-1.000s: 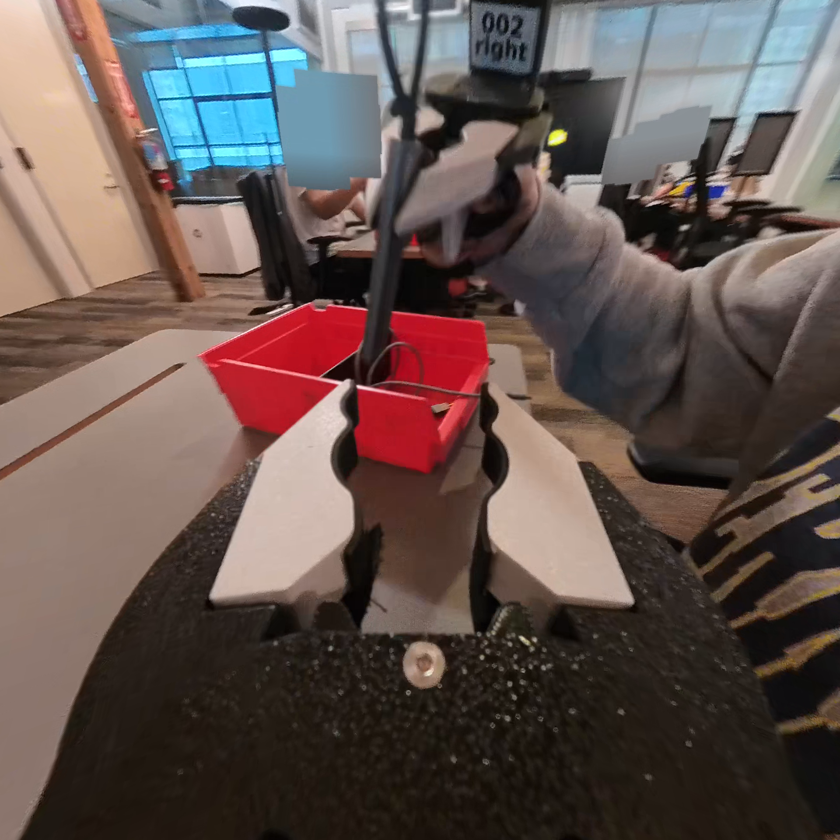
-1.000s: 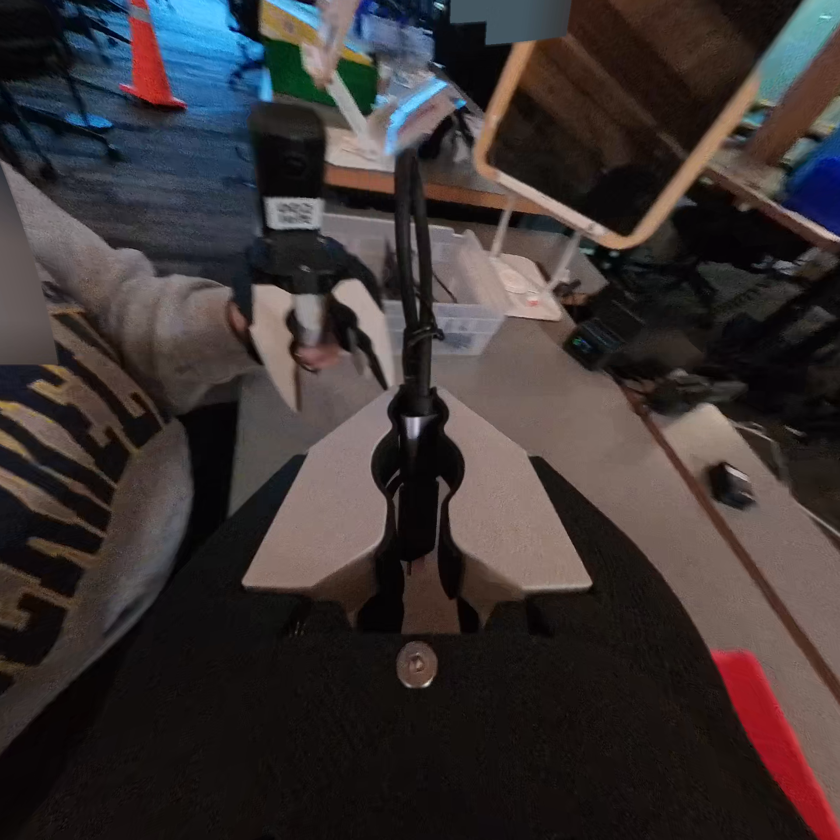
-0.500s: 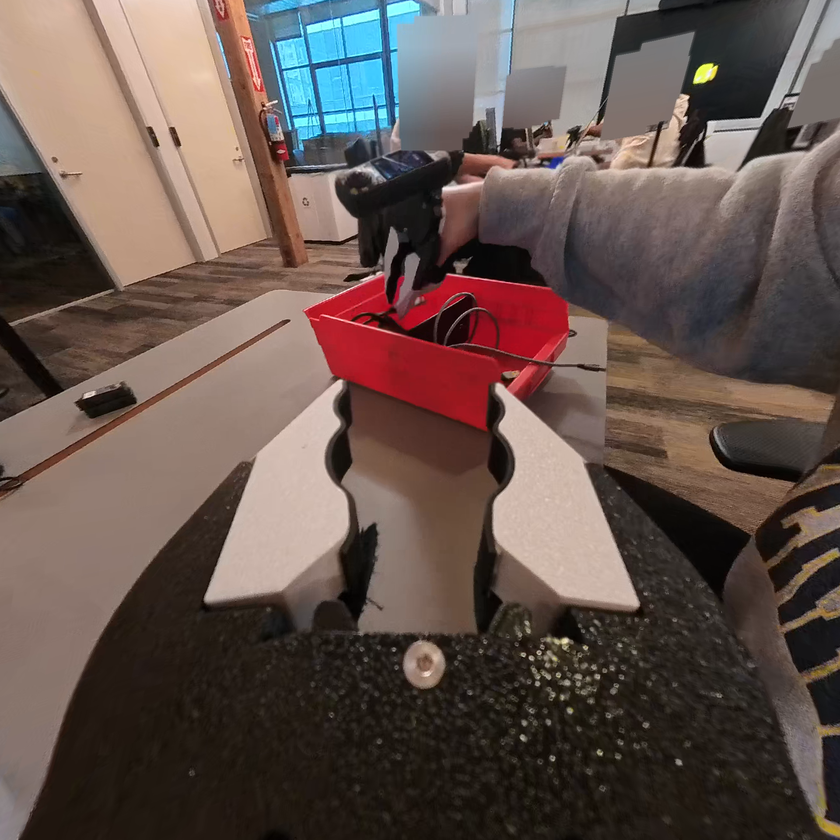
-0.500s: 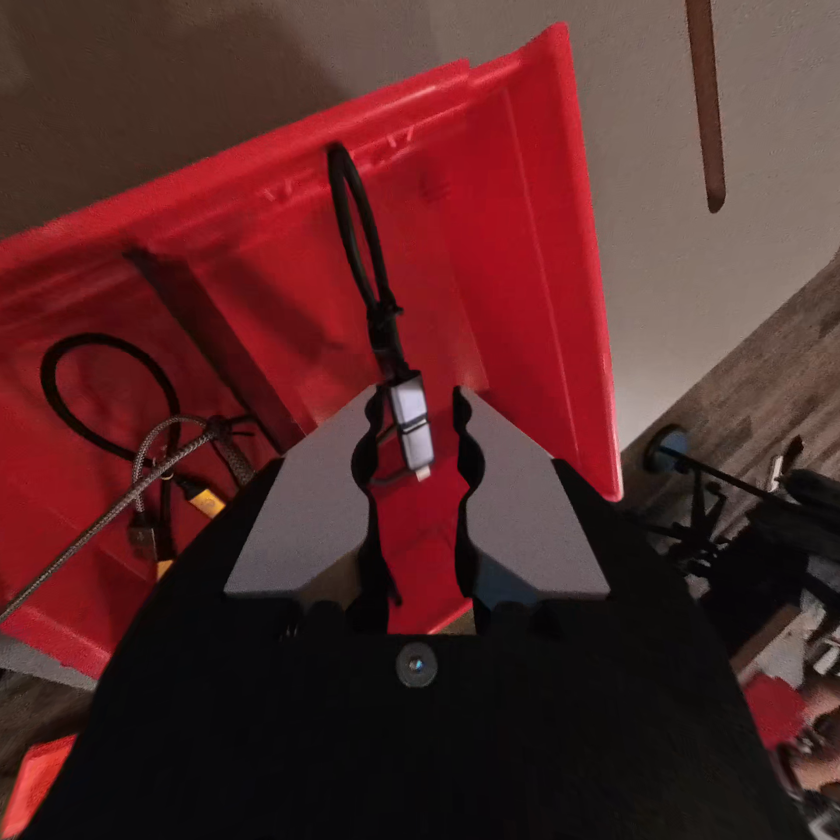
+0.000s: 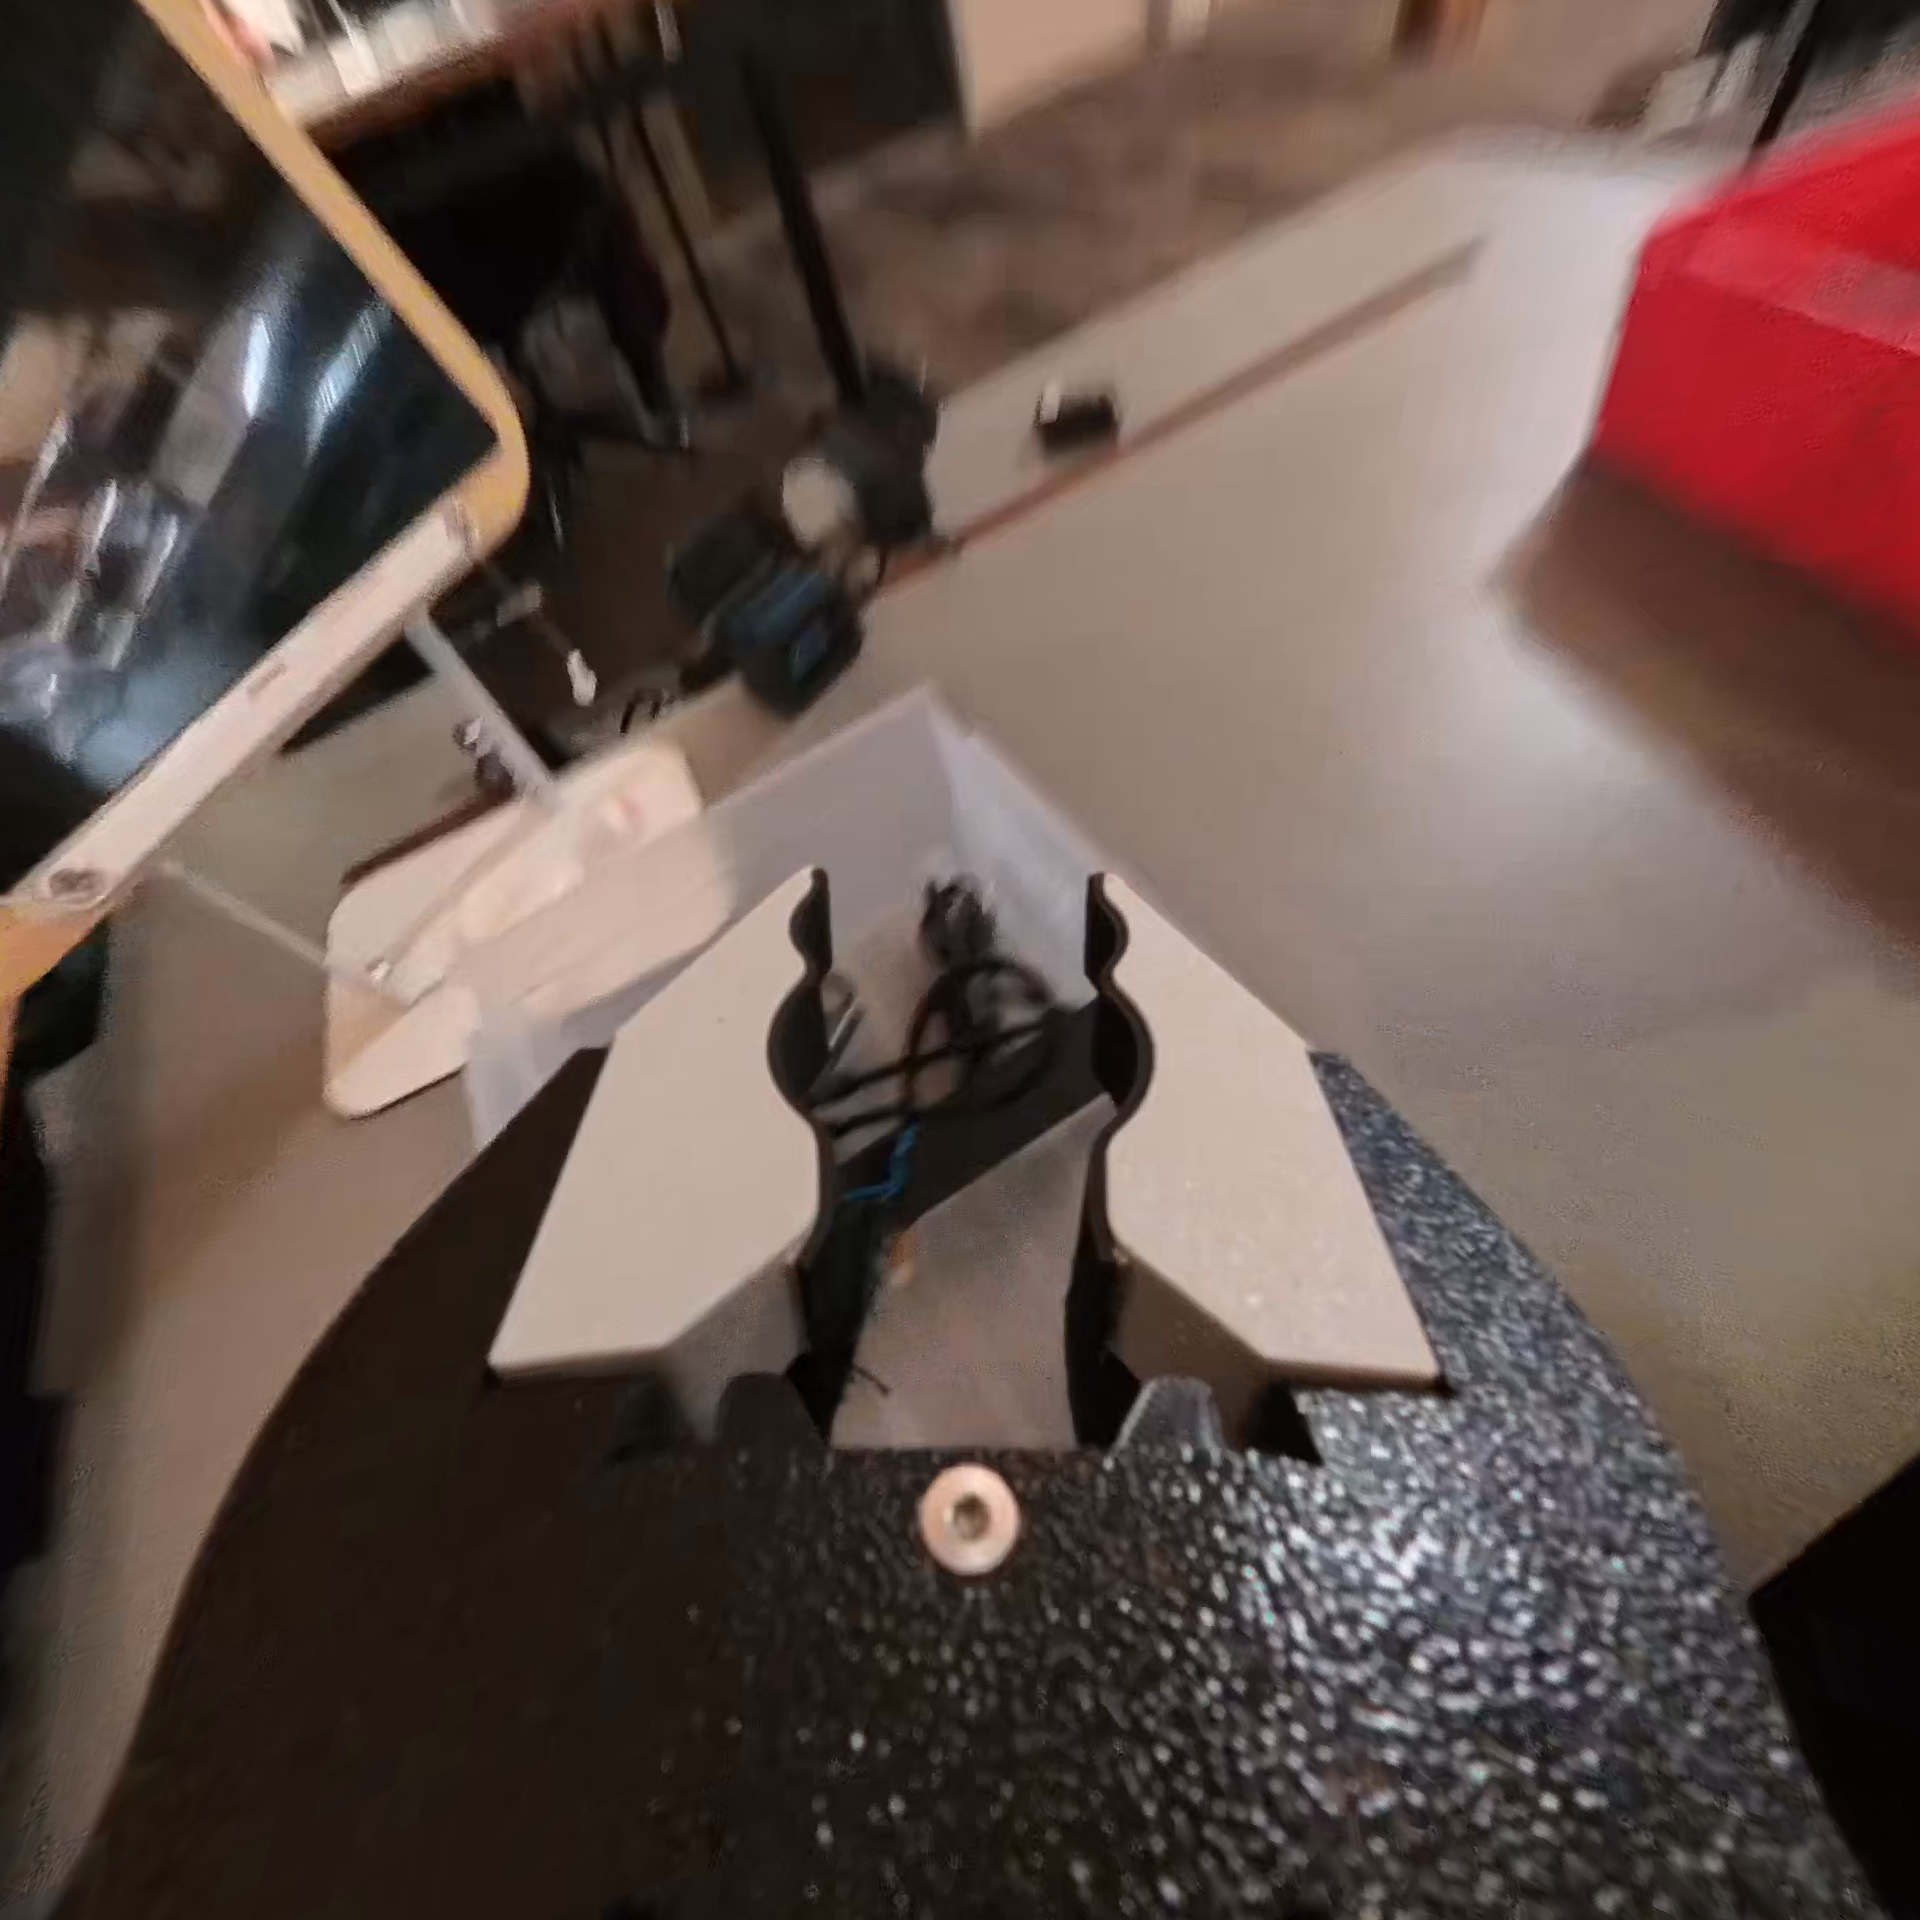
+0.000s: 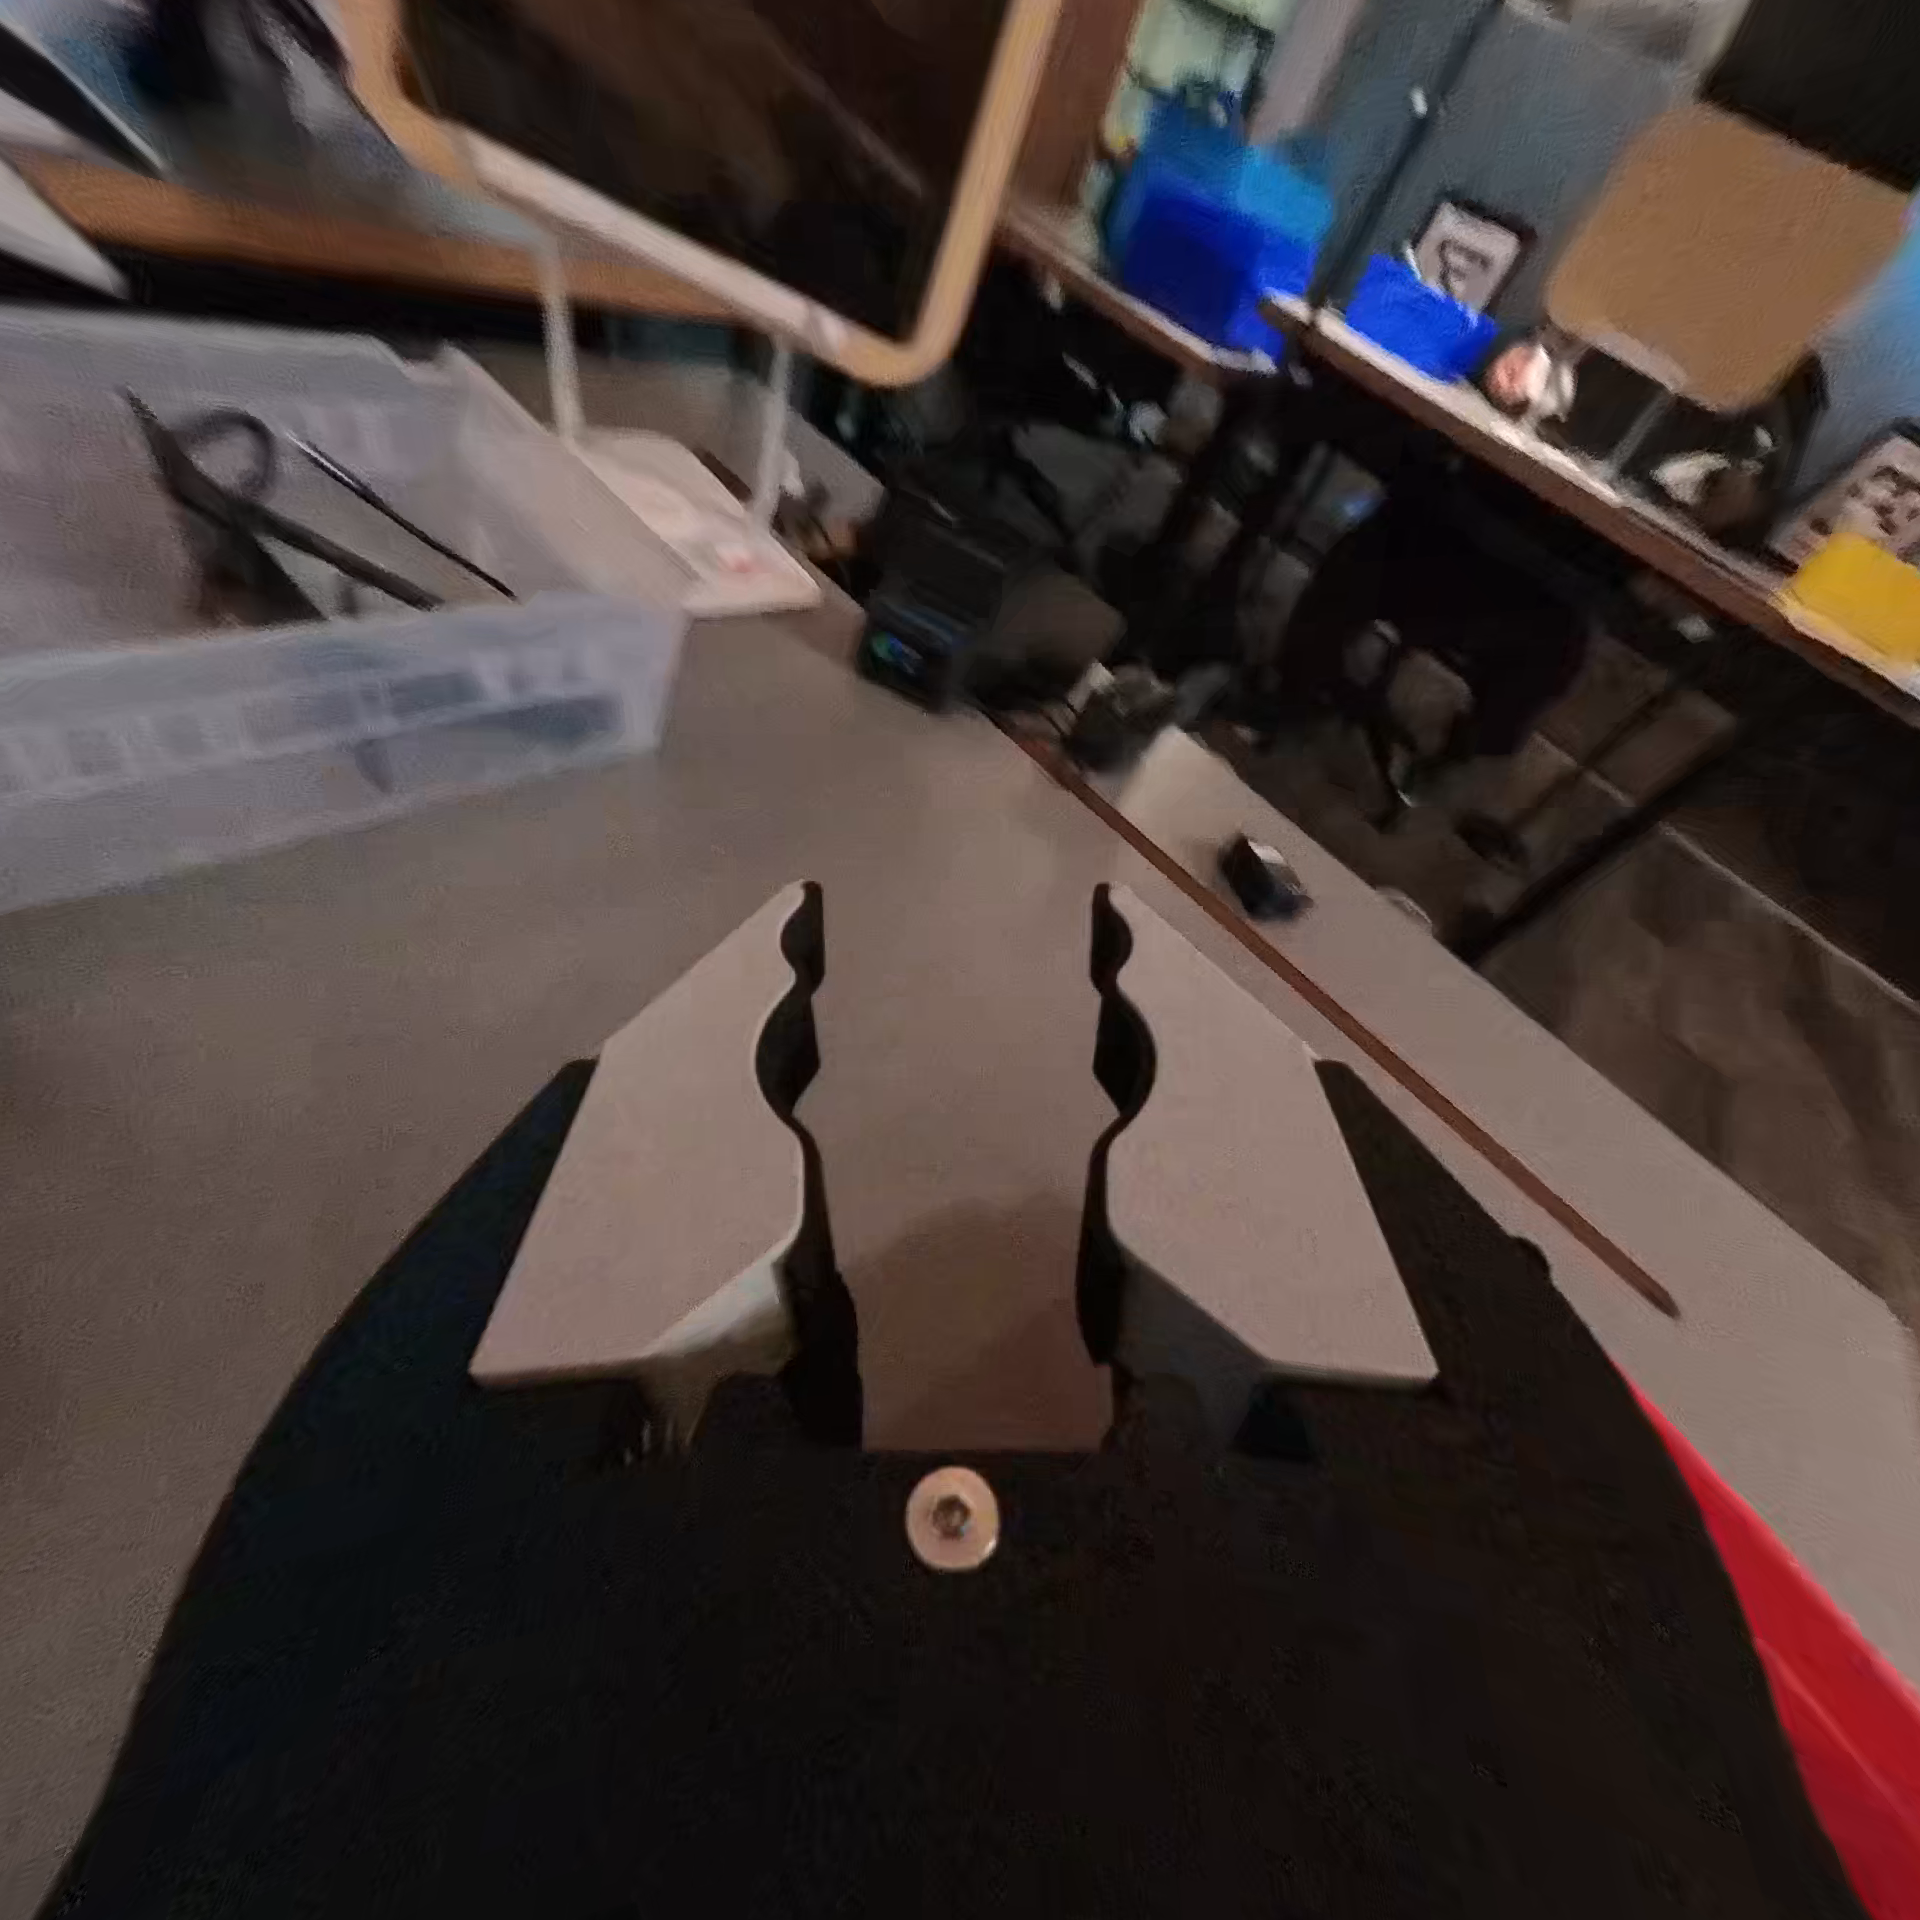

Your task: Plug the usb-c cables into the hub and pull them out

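While both grippers gape wide and bare, left gripper [image 5: 958,894] hangs over clear bin [image 5: 831,790], black cables [image 5: 966,1029] between its fingers; right gripper [image 6: 956,899] over table [image 6: 520,1039], red bin [image 6: 1849,1662] right.

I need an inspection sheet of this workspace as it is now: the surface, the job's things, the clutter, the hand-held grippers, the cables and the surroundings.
Surface: grey table, with a thin brown strip across it.
Job's things: clear bin holding cables; red bin further right; hub not identifiable.
Clutter: small black object on the table; white stand base.
Grippers: left hand-held gripper open over the clear bin, holding nothing; right hand-held gripper open, bare table between its fingers.
Cables: black looped cables inside the clear bin.
Surroundings: blurred office desks, blue boxes.
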`<state>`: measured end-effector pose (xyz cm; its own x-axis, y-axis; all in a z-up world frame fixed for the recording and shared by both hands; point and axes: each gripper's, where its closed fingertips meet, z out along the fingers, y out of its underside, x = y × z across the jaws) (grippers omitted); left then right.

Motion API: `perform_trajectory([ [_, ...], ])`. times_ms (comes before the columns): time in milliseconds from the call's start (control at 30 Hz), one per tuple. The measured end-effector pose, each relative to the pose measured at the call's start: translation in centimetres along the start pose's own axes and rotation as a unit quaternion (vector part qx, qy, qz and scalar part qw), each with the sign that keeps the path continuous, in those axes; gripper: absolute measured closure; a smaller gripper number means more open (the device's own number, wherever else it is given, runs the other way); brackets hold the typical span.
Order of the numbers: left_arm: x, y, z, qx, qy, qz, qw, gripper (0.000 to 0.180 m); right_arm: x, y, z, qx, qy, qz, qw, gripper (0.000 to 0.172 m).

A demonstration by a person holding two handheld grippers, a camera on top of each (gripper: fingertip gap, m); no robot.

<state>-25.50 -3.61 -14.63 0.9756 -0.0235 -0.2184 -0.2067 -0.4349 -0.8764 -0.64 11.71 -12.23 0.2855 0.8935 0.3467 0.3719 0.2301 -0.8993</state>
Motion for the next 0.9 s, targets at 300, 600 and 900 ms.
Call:
perform_trajectory([
  [300,-5.2,10.0,7.9,-0.358,0.085,0.049,0.929,0.135,-7.8,2.2,7.0,0.172,-0.067,0.034,0.982,0.124],
  [600,-5.1,16.3,10.9,-0.541,0.152,-0.021,0.827,0.153,-7.4,3.7,7.0,0.200,-0.054,0.070,0.976,0.126],
  [900,-7.7,6.5,8.4,-0.398,0.033,0.053,0.915,0.160,-7.6,3.2,6.2,0.217,-0.049,0.065,0.973,0.128],
])
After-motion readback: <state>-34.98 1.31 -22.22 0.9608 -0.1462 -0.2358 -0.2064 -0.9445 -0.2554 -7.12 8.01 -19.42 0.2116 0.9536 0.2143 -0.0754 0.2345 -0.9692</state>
